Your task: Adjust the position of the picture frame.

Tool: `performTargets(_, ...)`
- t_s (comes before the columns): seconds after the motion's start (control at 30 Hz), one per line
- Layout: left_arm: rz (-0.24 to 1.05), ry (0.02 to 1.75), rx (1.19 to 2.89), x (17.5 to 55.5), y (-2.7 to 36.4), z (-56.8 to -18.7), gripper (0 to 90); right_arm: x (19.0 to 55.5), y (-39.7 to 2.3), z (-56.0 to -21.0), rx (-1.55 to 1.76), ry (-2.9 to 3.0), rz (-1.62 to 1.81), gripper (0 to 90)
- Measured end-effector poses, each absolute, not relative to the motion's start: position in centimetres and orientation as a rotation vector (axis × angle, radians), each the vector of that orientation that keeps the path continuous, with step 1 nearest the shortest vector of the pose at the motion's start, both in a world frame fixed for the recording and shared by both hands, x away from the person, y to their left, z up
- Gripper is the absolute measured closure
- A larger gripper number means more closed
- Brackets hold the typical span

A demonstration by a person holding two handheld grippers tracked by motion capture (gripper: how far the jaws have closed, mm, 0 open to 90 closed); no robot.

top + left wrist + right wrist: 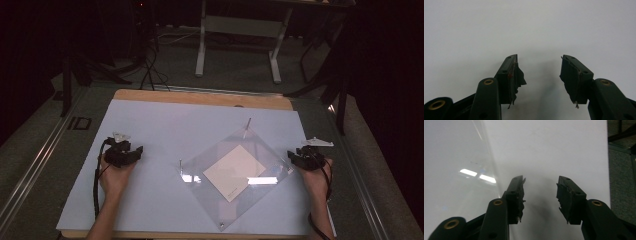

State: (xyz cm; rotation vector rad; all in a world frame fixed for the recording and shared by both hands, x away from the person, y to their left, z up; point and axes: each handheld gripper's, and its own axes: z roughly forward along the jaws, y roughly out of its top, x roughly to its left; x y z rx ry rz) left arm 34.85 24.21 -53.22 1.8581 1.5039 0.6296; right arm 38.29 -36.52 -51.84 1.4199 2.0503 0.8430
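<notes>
A clear plastic sheet [260,150] lies as a diamond on the white board [150,125], with a cream paper square [234,171] on it and thin metal pins at its corners. My left gripper [131,151] rests on the board's left side, well apart from the sheet. In the left gripper view its jaws [540,73] stand open over bare white surface. My right gripper [295,156] sits at the sheet's right corner. In the right gripper view it [540,195] is open with nothing between the pads, and the sheet's edge [491,157] runs just left of its left jaw.
The board lies on a wooden table [200,96] whose far edge shows beyond it. Metal rails [35,165] run along both sides. A desk frame's white legs [201,45] and dark stands rise behind the table. The board's right edge [607,170] is close to my right gripper.
</notes>
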Motion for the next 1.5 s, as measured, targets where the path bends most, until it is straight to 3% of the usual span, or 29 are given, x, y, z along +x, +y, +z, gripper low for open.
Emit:
performTargets(0.4, 0.6, 1.406, 1.868, 33.1, 22.9, -52.2, 50.5, 38.1, -35.5, -51.8, 1.349, 2.107, 0.844, 59.9)
performTargets(1.03, 0.549, 1.249, 1.933, 30.8, 20.2, -51.1, 50.9, 38.6, -33.8, -51.0, 1.291, 2.148, 0.914, 51.4)
performTargets(1.5, 0.492, 1.14, 1.992, 29.6, 18.2, -51.0, 50.4, 40.1, -32.4, -49.9, 1.229, 2.2, 0.959, 55.5)
